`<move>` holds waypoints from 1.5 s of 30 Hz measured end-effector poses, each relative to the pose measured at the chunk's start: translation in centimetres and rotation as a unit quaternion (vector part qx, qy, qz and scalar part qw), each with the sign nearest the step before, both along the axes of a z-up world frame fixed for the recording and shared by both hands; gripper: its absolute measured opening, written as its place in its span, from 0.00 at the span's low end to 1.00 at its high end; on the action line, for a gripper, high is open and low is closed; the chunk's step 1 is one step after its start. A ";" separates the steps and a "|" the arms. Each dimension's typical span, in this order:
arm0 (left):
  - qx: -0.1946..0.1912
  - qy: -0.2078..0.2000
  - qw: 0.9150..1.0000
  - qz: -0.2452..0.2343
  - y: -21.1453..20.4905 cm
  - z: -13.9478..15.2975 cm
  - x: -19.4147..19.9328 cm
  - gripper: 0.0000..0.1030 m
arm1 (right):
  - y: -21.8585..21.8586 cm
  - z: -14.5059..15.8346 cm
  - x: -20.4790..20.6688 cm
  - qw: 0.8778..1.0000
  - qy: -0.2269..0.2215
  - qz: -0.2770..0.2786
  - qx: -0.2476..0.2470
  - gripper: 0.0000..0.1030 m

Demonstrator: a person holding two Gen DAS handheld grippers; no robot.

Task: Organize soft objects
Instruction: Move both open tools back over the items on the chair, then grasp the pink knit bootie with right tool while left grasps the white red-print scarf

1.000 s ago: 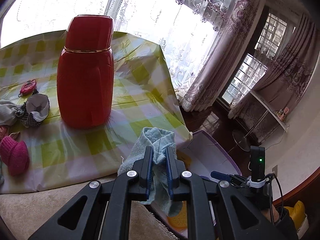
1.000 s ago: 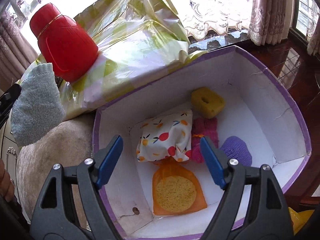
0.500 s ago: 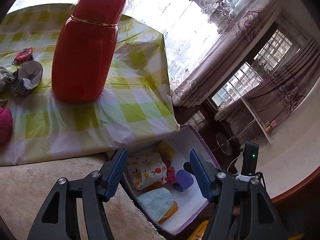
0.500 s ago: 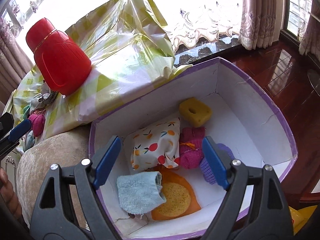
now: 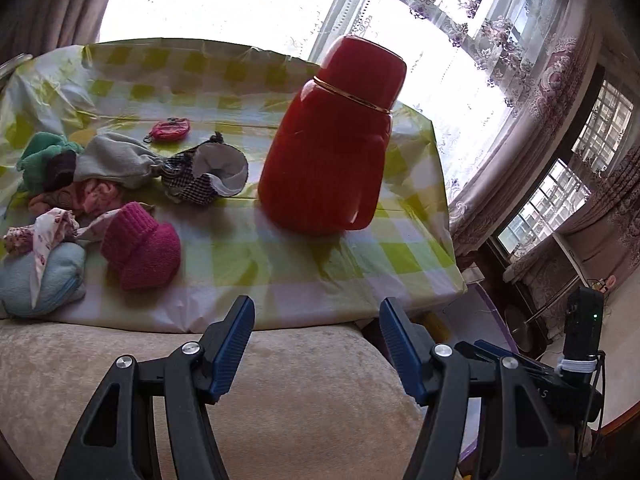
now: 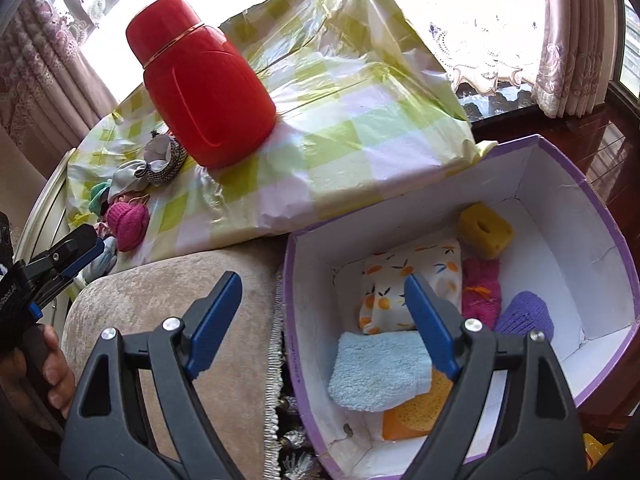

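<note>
A purple-rimmed white box (image 6: 560, 184) holds a light blue towel (image 6: 380, 372), a fruit-print pouch (image 6: 416, 276), a yellow sponge (image 6: 486, 232), a pink knit piece (image 6: 482, 292), a purple knit piece (image 6: 528, 314) and an orange sponge bag (image 6: 412, 416). My right gripper (image 6: 322, 304) is open and empty above the box's left edge. My left gripper (image 5: 316, 328) is open and empty over the beige cushion (image 5: 280, 400), facing the table. On the checked tablecloth (image 5: 248, 252) lie a pink knit sock (image 5: 140, 246), a light blue pouch (image 5: 40, 280), a grey bag (image 5: 116, 160) and a checked pouch (image 5: 208, 174).
A large red thermos (image 5: 336, 140) stands on the table, also in the right wrist view (image 6: 204, 84). A small red coin purse (image 5: 170, 128) lies behind the soft pile. The box sits right of the cushion, below the table edge. Curtained windows are behind.
My left gripper let the light blue towel drop into the box, opened, and swung back left toward the table. The right gripper shifted slightly left, still open.
</note>
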State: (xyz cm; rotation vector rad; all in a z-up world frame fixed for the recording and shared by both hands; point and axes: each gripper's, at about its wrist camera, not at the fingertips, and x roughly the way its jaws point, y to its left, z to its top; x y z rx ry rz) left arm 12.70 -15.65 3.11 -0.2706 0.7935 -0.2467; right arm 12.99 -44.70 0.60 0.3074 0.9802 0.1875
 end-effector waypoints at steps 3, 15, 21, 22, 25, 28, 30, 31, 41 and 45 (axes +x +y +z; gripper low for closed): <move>0.017 -0.009 0.999 0.048 3.7 0.0 -0.7 0.64 | 3.2 0.5 0.1 1.000 -0.011 0.025 -0.004 0.83; 0.036 -0.006 0.982 0.186 15.1 -1.1 -2.2 0.62 | 15.9 1.4 1.7 0.987 -0.052 0.142 -0.045 0.83; 0.043 0.003 0.980 0.193 16.3 -1.8 -0.7 0.58 | 20.3 1.3 3.0 0.981 -0.058 0.172 -0.071 0.83; 0.044 0.001 0.980 0.192 16.3 -1.7 -0.4 0.58 | 20.8 1.2 3.4 0.980 -0.057 0.175 -0.071 0.83; 0.046 0.003 0.981 0.188 16.5 -2.0 0.9 0.58 | 22.4 0.9 4.4 0.979 -0.053 0.183 -0.069 0.83; 0.049 0.009 0.982 0.184 16.7 -2.3 2.2 0.58 | 23.9 0.5 5.5 0.978 -0.049 0.192 -0.068 0.83; 0.050 0.011 0.982 0.183 16.9 -2.5 3.1 0.58 | 24.9 0.3 6.2 0.976 -0.046 0.199 -0.068 0.83; 0.051 0.013 0.982 0.182 16.9 -2.6 3.6 0.58 | 25.4 0.2 6.5 0.976 -0.046 0.203 -0.069 0.83; 0.062 0.061 0.980 0.179 17.4 -5.1 8.0 0.57 | 29.9 -1.4 9.3 0.966 -0.043 0.236 -0.093 0.83; 0.058 0.080 0.980 0.175 17.7 -6.1 9.4 0.47 | 30.7 -2.1 10.3 0.966 -0.039 0.239 -0.095 0.83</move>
